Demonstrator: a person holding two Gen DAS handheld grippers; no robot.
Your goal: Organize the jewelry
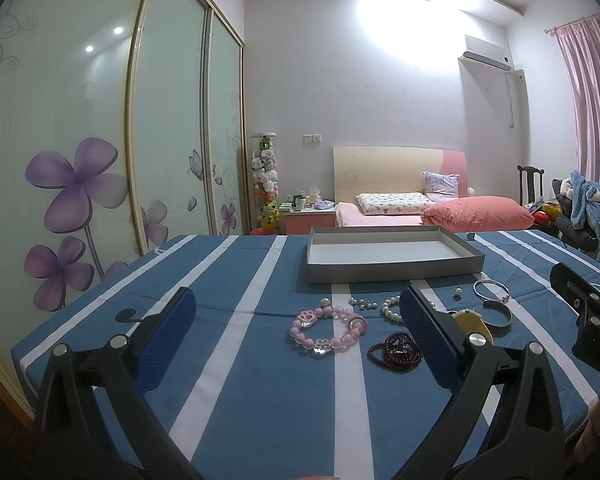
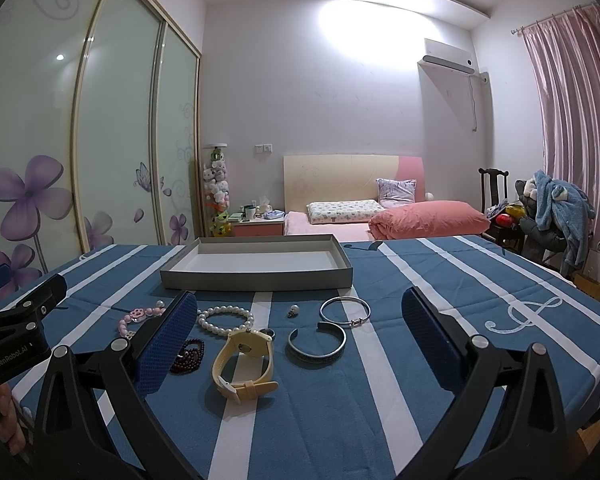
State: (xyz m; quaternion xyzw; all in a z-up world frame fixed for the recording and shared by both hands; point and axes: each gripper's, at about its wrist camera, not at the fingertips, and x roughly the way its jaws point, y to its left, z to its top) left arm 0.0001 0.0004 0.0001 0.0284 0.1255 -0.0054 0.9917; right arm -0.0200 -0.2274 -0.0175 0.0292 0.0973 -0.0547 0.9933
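Note:
Jewelry lies on a blue striped tablecloth in front of an empty grey tray [image 1: 392,270] [image 2: 256,280]. A pink bead bracelet [image 1: 327,330] [image 2: 138,318] and a dark red bead bracelet [image 1: 395,347] [image 2: 188,356] lie ahead of my open, empty left gripper [image 1: 298,300]. A white pearl bracelet [image 2: 225,319] [image 1: 391,309], a yellow watch [image 2: 244,360], a dark cuff bangle [image 2: 317,344] [image 1: 498,316], a thin silver bangle [image 2: 345,310] [image 1: 491,290] and small earrings [image 2: 293,310] [image 1: 362,302] lie ahead of my open, empty right gripper [image 2: 300,300].
The table's far edge [image 2: 420,238] lies just behind the tray. A bed with pink bedding [image 2: 420,218], a chair piled with clothes [image 2: 552,208] and sliding wardrobe doors [image 1: 100,140] are beyond. The right gripper's body [image 1: 584,312] shows at the left view's right edge.

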